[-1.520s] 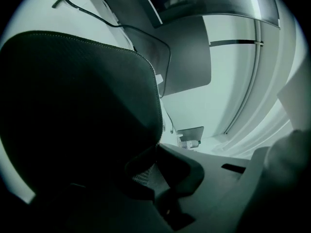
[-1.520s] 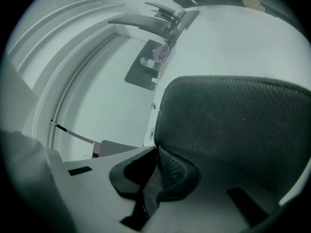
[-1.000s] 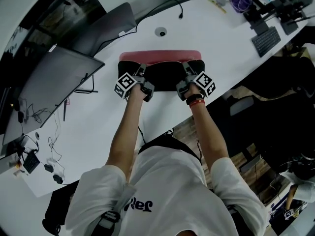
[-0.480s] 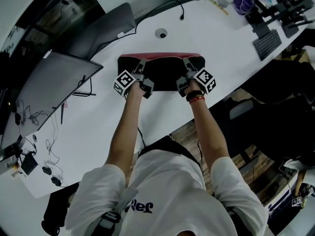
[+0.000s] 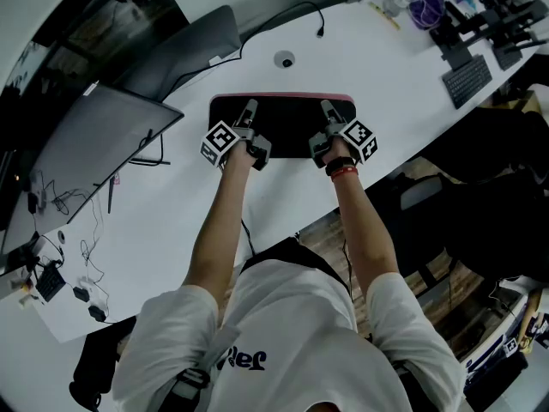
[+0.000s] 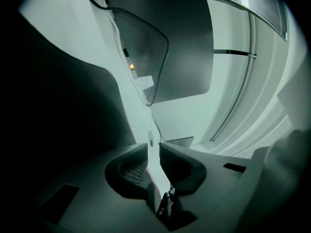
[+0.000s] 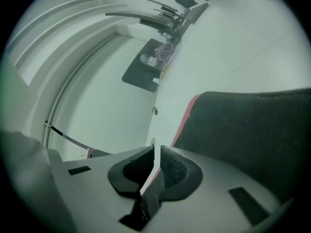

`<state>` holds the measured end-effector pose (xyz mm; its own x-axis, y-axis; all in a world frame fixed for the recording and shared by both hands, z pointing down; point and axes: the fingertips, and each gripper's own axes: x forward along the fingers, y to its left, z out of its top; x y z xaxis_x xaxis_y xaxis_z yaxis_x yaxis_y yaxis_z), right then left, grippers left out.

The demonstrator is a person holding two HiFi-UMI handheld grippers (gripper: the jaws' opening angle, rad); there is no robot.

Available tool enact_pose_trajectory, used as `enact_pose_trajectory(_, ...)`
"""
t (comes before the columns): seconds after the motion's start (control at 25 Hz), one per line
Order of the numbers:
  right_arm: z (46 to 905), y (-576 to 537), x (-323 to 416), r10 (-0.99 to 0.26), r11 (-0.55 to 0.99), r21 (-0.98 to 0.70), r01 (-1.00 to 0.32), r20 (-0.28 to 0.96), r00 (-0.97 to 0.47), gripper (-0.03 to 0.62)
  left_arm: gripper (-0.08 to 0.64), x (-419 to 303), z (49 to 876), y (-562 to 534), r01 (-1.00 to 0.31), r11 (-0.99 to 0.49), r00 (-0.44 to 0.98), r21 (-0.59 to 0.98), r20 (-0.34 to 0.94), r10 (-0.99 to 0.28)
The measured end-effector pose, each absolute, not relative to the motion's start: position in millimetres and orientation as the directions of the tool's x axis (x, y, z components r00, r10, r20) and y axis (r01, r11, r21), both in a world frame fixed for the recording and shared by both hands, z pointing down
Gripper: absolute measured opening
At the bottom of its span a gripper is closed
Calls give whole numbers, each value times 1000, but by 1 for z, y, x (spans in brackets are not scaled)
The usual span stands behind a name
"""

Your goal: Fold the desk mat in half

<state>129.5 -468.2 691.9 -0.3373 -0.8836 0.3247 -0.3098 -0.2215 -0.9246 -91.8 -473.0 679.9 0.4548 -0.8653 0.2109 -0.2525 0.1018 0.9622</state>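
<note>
Since a second ago the broad pink band along the far side of the desk mat (image 5: 287, 129) has shrunk to a thin line. Both hands have carried forward over it, so the upper layer now lies flat on the lower one. The mat sits doubled over near the middle of the white tabletop (image 5: 171, 221), black side up, with its pink edge (image 5: 283, 96) showing only along the far rim.

The left hand-held gripper (image 5: 250, 106) and the right hand-held gripper (image 5: 327, 106) reach across the mat to that far rim, one toward each end, which keeps the carried edge square to the one beneath. Their jaws have just been opening. Each pair stands narrowly apart, with pale tabletop showing through the gap, and a sliver of the mat's red-trimmed edge lies low between them, no longer pinched. This looks like a release after the fold is laid, so the task seems all but done. What remains, I judge, is drawing the grippers back without dragging the top layer askew.

Beyond the mat are a round cable port (image 5: 284, 59) and a black cable (image 5: 283, 15), near it but not touching. A large grey panel (image 5: 94, 144) lies to the left, well apart, and a keyboard (image 5: 470, 80) sits far right among clutter. Nothing blocks a straight pull-back toward the person.
</note>
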Motion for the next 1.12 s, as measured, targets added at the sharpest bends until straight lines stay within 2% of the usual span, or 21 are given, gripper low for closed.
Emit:
enact_pose_trajectory(0.48,654,-433,116,-861,-111,-890,-442,308,-404,45,61,-76,643,-435,-424,12,509,906,249,-824)
enact_pose_trajectory(0.88,635,-380,113,-846,-62,-851,-522,322,-425,32,41,-78,625,-381,-511,-19,523,860,293,-800)
enact_pose_trajectory(1.12,623,-348,114,-832,2,-776,-631,348,-431,20,34,-79,612,-350,-629,-84,524,773,342,-780)
